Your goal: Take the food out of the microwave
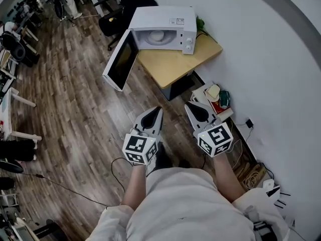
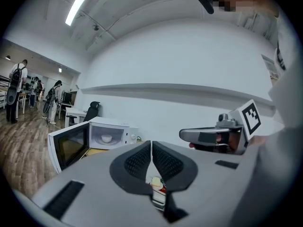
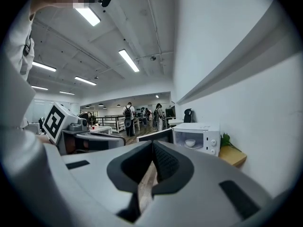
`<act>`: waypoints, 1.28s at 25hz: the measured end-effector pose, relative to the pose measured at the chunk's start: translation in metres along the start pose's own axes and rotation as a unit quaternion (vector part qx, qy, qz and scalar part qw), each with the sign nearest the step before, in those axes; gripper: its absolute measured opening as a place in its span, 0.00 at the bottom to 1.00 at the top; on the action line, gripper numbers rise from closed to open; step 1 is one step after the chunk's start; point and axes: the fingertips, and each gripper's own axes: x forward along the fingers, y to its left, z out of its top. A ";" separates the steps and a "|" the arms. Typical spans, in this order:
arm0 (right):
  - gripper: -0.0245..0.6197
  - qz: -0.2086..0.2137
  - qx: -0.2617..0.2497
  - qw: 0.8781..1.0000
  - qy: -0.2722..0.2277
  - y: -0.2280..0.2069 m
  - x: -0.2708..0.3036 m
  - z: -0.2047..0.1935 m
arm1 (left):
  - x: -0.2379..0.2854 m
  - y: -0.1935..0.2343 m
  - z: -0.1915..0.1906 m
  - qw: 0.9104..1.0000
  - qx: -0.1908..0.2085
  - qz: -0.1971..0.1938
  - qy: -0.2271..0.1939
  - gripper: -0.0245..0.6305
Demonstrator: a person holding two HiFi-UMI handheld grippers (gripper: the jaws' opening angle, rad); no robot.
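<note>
Microwave (image 1: 163, 29) open, bowl (image 1: 157, 35) inside, label (image 1: 176, 21) illegible

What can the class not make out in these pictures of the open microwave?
Food in the microwave: too small in every view; only a pale bowl shape shows.
Plant: head view, mostly hidden behind the microwave.
Dials: head view, markings too small to read.
Space under the table: head view, hidden by the tabletop.

Open-plan office: desks (image 1: 10, 109), chairs (image 1: 113, 21).
</note>
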 end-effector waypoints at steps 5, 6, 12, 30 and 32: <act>0.04 -0.011 0.008 1.000 0.007 -0.003 0.036 0.001 | 0.015 0.031 0.006 1.000 -0.001 -0.017 0.004 0.06; 0.04 -0.015 0.009 1.000 0.008 -0.003 0.043 0.001 | 0.018 0.038 0.007 1.000 -0.001 -0.020 0.005 0.06; 0.05 -0.031 0.026 0.999 0.006 -0.007 0.079 0.002 | 0.031 0.075 0.011 0.999 0.002 -0.034 0.007 0.06; 0.05 -0.069 0.036 0.997 0.017 -0.060 0.162 -0.021 | 0.101 0.152 -0.011 0.999 0.006 -0.039 0.026 0.06; 0.06 -0.067 0.038 0.997 0.024 -0.068 0.169 -0.032 | 0.110 0.159 -0.016 0.999 0.002 -0.037 0.030 0.06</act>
